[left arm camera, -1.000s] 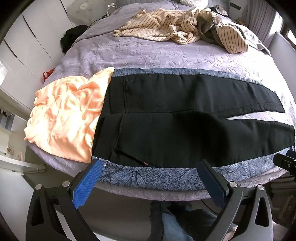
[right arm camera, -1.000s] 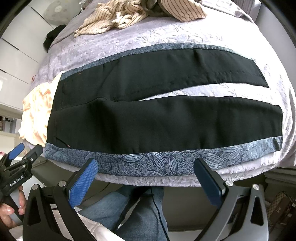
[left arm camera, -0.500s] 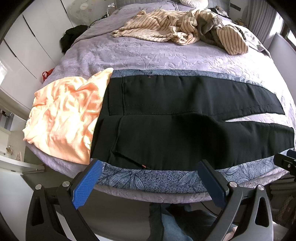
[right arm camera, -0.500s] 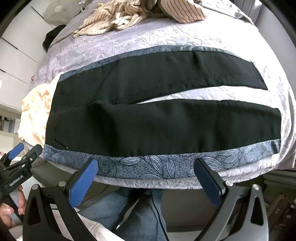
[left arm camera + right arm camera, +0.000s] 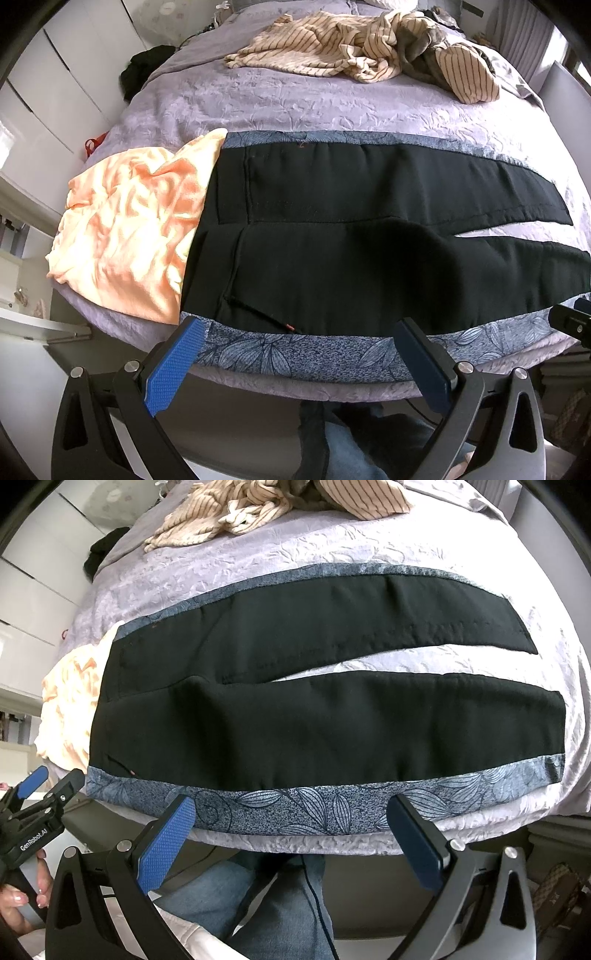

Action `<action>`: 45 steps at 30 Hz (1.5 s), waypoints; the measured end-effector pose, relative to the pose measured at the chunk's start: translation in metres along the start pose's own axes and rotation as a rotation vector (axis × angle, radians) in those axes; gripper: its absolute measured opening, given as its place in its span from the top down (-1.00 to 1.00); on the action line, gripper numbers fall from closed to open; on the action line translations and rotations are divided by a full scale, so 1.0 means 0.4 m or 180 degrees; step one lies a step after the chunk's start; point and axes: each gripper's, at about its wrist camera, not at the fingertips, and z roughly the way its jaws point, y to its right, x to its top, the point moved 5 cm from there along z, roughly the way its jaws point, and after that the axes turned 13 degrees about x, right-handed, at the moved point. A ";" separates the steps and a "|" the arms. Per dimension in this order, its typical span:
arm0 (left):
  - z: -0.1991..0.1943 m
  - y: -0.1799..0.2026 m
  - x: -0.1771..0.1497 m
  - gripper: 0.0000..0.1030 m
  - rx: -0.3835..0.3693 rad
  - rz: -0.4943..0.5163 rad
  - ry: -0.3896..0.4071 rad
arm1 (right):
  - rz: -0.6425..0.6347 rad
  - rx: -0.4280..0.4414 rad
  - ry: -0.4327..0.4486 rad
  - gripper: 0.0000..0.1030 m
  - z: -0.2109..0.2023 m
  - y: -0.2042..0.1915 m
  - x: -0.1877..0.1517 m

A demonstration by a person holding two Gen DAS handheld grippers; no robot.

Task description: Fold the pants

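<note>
Black pants (image 5: 351,236) with blue leaf-patterned side stripes lie flat across the purple bed (image 5: 295,107), waistband at the left, legs running right with a narrow gap between them. They also show in the right wrist view (image 5: 314,716). My left gripper (image 5: 299,328) is open and empty, just in front of the near patterned stripe by the waist. My right gripper (image 5: 291,808) is open and empty, just in front of the near leg's patterned stripe (image 5: 314,805). The left gripper also shows in the right wrist view (image 5: 40,797) at the lower left.
An orange garment (image 5: 125,229) lies left of the waistband, partly under it. Striped beige clothes (image 5: 362,48) are piled at the far side of the bed. White cabinets (image 5: 48,92) stand at the left. The person's jeans (image 5: 280,901) are below the bed edge.
Both grippers have moved closer to the near edge of the pants. Both remain open. The pants have not moved.
</note>
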 end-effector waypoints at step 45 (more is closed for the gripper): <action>0.316 -0.155 -0.148 -0.63 -0.1608 -0.1659 -0.0504 | 0.1581 0.2752 0.0135 -0.55 0.241 0.170 -0.091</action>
